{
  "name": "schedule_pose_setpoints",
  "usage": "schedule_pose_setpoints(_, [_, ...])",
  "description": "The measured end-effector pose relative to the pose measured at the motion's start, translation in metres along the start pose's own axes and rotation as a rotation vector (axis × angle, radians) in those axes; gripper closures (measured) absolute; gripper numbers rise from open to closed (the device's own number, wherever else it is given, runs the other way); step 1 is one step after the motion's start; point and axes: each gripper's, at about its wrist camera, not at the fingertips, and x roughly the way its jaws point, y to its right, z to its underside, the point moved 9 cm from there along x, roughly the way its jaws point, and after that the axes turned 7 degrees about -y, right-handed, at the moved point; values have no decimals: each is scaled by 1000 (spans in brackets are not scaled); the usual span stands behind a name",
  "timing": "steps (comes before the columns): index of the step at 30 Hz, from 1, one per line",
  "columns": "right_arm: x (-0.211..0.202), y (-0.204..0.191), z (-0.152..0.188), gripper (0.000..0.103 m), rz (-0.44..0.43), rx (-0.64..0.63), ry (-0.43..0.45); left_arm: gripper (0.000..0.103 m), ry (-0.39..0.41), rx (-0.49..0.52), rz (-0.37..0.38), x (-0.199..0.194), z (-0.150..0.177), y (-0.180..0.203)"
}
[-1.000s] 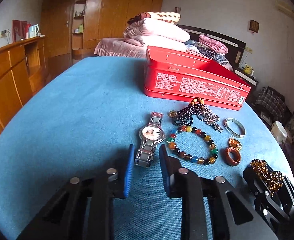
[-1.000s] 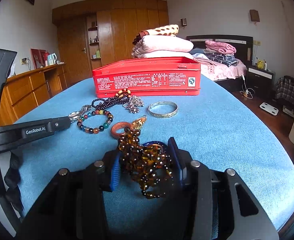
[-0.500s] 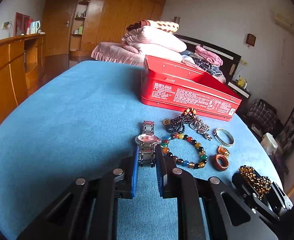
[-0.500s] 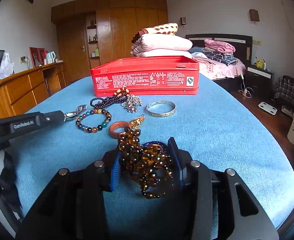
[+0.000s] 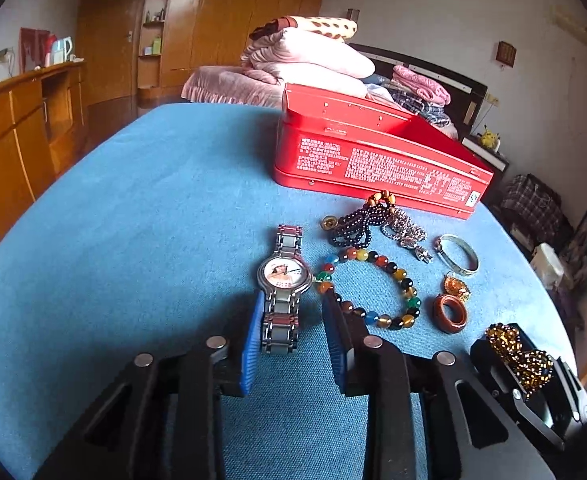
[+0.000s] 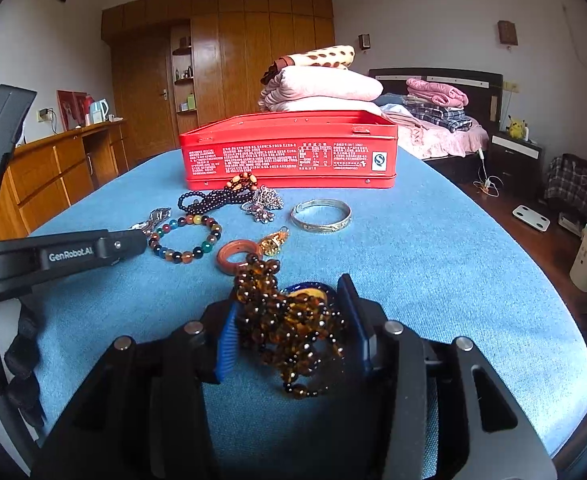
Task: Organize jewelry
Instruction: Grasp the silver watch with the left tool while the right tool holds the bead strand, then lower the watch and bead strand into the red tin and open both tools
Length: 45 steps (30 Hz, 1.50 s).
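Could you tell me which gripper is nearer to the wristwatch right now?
Left. The left gripper straddles the wristwatch band with fingers open; the right gripper, holding the amber bead necklace, sits off to its right.

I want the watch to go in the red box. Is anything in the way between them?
Nothing visible blocks it. The watch lies between the left gripper's open fingers, and only bare blue tablecloth separates it from the red tin. The dark bead strand sits off to the right.

- Bed (image 6: 445, 128), dark headboard, folded bedding piled on it.
- Wooden wardrobe (image 6: 229, 64), left of bed.
- Wooden sideboard (image 6: 53, 172), further left.
- White walls (image 6: 433, 12).
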Motion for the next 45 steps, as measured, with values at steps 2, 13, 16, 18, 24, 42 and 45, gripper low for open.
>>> schedule_pose_setpoints(2, [0,0,0,58,0,1,1,75,1,0,-8,1,0,0])
schedule_pose_setpoints(13, [-4,1,-1,62,-8,5,-8,86,70,-67,57,-15,4,-9])
schedule_pose_setpoints(16, [-6,3,-2,63,-8,11,-10,86,98,-59,68,-25,6,-9])
schedule_pose_setpoints(18, [-10,4,-5,63,-13,15,-5,86,111,-61,75,-31,7,-8])
schedule_pose_setpoints(24, [-25,8,-23,63,-39,37,21,86,180,-57,92,-51,-6,-5])
schedule_pose_setpoints(42, [-33,15,-98,63,-78,28,128,86,327,-50,140,-83,-53,6])
schedule_pose_setpoints(45, [-29,20,-113,63,-87,30,144,86,361,-41,147,-88,-71,11])
